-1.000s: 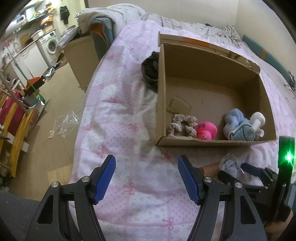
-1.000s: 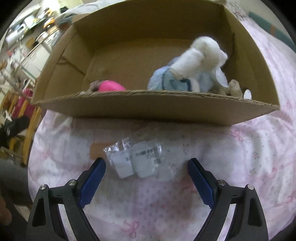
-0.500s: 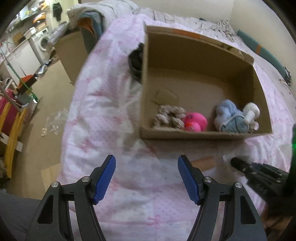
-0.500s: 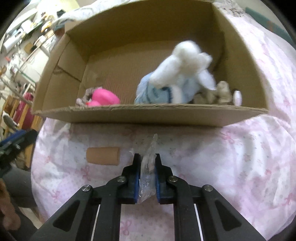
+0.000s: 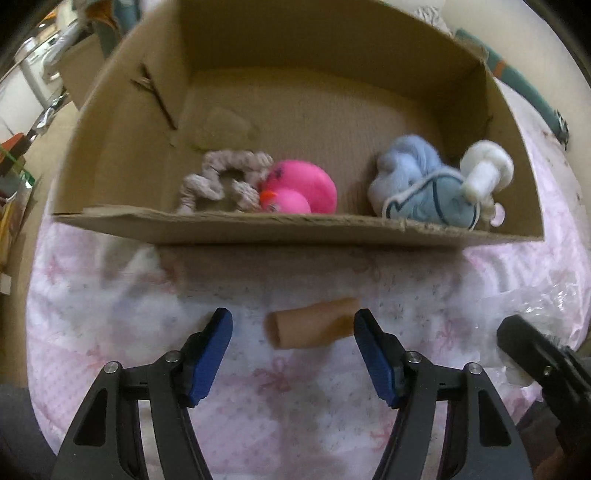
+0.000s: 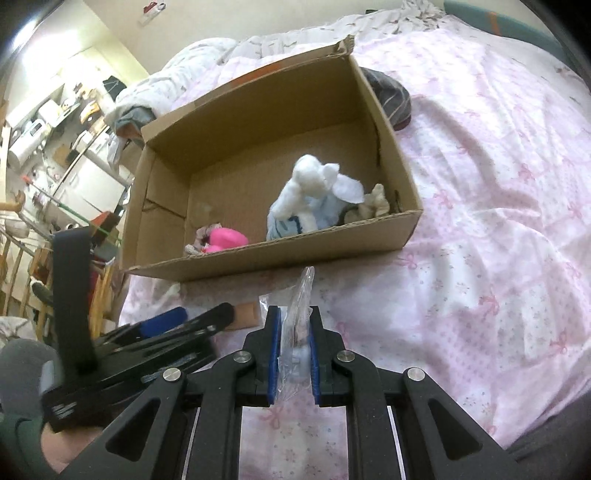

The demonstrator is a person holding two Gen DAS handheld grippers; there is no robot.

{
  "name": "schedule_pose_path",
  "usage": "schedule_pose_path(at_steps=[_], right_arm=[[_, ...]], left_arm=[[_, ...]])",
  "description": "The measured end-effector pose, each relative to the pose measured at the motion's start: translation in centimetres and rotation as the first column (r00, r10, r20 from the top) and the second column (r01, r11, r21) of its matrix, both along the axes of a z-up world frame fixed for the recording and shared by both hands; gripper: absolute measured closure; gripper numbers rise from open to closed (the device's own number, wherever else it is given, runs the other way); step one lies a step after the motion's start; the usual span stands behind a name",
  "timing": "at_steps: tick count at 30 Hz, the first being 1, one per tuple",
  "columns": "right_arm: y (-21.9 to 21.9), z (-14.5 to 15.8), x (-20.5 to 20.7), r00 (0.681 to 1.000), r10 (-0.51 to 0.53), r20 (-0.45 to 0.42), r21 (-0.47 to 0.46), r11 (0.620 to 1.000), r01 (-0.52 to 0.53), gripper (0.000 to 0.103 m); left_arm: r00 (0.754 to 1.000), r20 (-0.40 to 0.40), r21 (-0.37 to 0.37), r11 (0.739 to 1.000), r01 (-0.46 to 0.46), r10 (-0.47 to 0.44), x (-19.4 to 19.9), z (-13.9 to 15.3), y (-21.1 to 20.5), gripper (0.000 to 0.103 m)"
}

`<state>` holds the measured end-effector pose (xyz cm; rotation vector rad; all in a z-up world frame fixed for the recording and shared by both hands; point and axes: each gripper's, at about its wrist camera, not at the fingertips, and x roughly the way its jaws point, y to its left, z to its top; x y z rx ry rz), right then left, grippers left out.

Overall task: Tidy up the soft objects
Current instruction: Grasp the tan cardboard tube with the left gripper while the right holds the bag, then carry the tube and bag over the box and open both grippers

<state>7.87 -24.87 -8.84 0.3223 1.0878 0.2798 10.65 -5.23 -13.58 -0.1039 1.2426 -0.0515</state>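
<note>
Pink bedspread (image 6: 480, 184): right gripper (image 6: 293, 354) clenched on a plastic bag (image 6: 299, 314) that may slip; left gripper (image 5: 291, 332), released, straddles a tan tube (image 5: 312, 328).

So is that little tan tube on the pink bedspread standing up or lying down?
Lying down. The small tan tube rests on its side on the pink bedspread, its open end facing left, in front of the cardboard box.

Cluttered bedroom around a pink bed

I see a bed (image 6: 498, 184) under a pink bow-print cover, a rumpled pale duvet (image 6: 207, 59) heaped at its far end. Beyond its left edge, cream walls (image 6: 122, 22), crowded shelves (image 6: 55, 110), white cabinets (image 6: 92, 181) and a beige floor (image 5: 40, 147).
</note>
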Motion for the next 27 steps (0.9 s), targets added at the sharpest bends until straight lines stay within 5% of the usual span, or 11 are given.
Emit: schedule_pose_path(at_steps=[3,5,11,27], right_arm=[[-0.2,-0.3,0.2,1.000,-0.013,-0.017,0.000,1.000,0.013,0.088],[-0.1,-0.5,0.2,1.000,-0.016,-0.021,-0.003,1.000,0.016,0.088],[0.5,-0.8,0.4,1.000,-0.019,-0.019,-0.005,1.000,0.019,0.088],[1.0,-1.0,0.7,1.000,-0.013,-0.017,0.020,1.000,0.013,0.088]], left_arm=[[1.000,0.006,0.009,1.000,0.025,-0.025,-0.1,-0.4,-0.6,0.040],[0.998,0.003,0.014,0.998,0.059,-0.059,-0.1,-0.6,-1.2,0.064],[0.989,0.001,0.002,0.989,0.146,-0.146,-0.3,-0.7,-2.8,0.093],[0.998,0.023,-0.072,0.995,0.067,-0.065,-2.8,3.0,1.2,0.095]])
